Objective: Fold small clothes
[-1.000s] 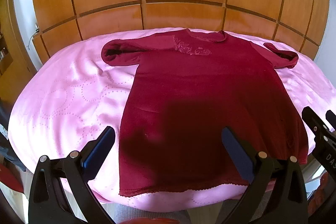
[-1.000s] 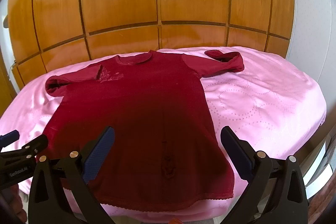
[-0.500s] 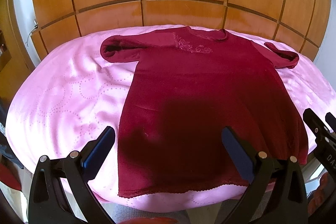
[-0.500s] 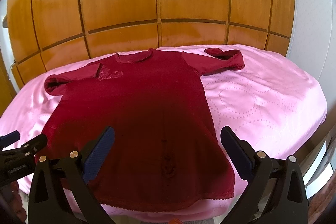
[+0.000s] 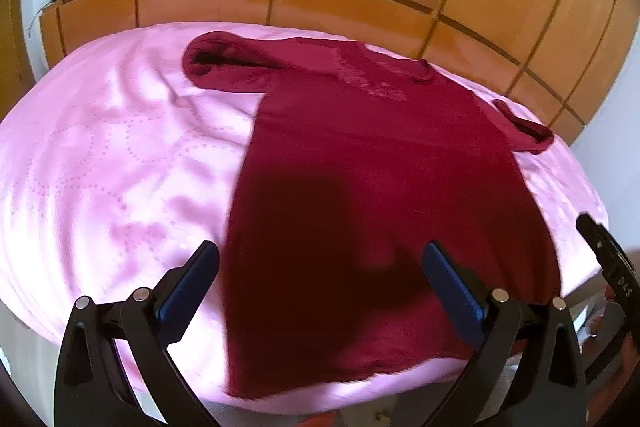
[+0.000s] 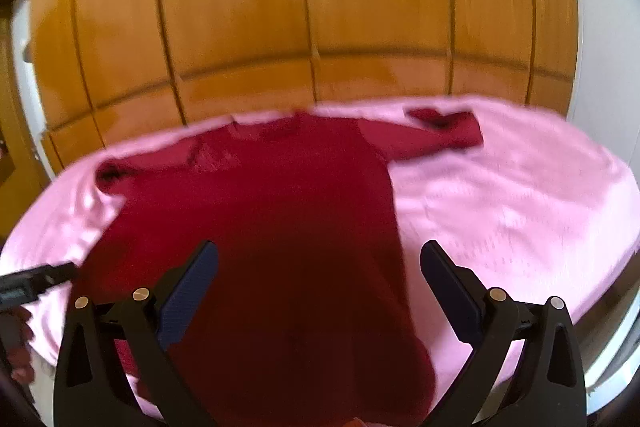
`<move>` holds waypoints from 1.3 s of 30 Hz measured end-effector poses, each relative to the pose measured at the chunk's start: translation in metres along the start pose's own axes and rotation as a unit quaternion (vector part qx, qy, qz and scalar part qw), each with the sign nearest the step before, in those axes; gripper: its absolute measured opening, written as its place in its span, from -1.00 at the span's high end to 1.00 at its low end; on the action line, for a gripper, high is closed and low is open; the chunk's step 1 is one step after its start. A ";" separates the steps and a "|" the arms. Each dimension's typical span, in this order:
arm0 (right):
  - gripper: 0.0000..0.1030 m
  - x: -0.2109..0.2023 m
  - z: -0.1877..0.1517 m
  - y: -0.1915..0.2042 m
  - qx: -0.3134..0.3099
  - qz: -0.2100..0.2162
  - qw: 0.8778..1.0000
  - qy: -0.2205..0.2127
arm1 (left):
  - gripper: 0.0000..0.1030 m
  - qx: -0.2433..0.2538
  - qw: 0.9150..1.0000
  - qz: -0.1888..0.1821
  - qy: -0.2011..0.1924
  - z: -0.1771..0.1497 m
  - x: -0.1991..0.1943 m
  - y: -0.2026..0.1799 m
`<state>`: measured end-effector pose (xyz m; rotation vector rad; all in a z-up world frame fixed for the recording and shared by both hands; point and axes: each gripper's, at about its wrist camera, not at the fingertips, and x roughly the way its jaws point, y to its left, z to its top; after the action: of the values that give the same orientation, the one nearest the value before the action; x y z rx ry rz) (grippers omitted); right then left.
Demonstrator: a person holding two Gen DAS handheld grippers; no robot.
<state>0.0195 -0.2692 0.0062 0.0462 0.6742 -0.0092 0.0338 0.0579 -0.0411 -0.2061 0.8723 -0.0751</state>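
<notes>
A dark red short-sleeved top (image 5: 360, 179) lies flat, front up, on a pink cloth-covered table (image 5: 100, 167), neck at the far side and hem at the near edge. It also shows in the right wrist view (image 6: 260, 219). My left gripper (image 5: 318, 267) is open and empty, above the hem near the top's left side. My right gripper (image 6: 318, 267) is open and empty, above the lower right part of the top. The right gripper shows at the right edge of the left wrist view (image 5: 608, 259), and the left gripper at the left edge of the right wrist view (image 6: 36, 277).
Orange wooden cabinet doors (image 6: 304, 7) stand right behind the table. The pink cloth (image 6: 500, 195) lies bare to the right of the top and to its left. A white wall (image 5: 616, 115) is at the far right.
Both grippers have swung: the left view has tilted and turned left, and the right view has pitched up, now blurred. The top lies where it was. Both grippers stay open.
</notes>
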 end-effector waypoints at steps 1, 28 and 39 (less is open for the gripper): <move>-0.94 0.009 -0.001 -0.010 0.013 -0.001 1.000 0.028 | -0.96 -0.001 1.000 0.005 -0.001 0.001 0.003 0.004; -0.36 0.053 -0.047 -0.114 0.200 0.218 0.944 0.147 | -0.96 0.055 0.998 -0.002 0.033 -0.021 0.052 0.046; 0.65 0.048 -0.078 -0.113 0.250 0.265 0.910 0.198 | 0.31 0.048 0.997 -0.038 0.049 -0.022 0.040 0.036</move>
<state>0.0061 -0.3777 -0.0890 0.7427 1.0346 0.3608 0.0419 0.0840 -0.0926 -0.1471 0.9563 -0.1990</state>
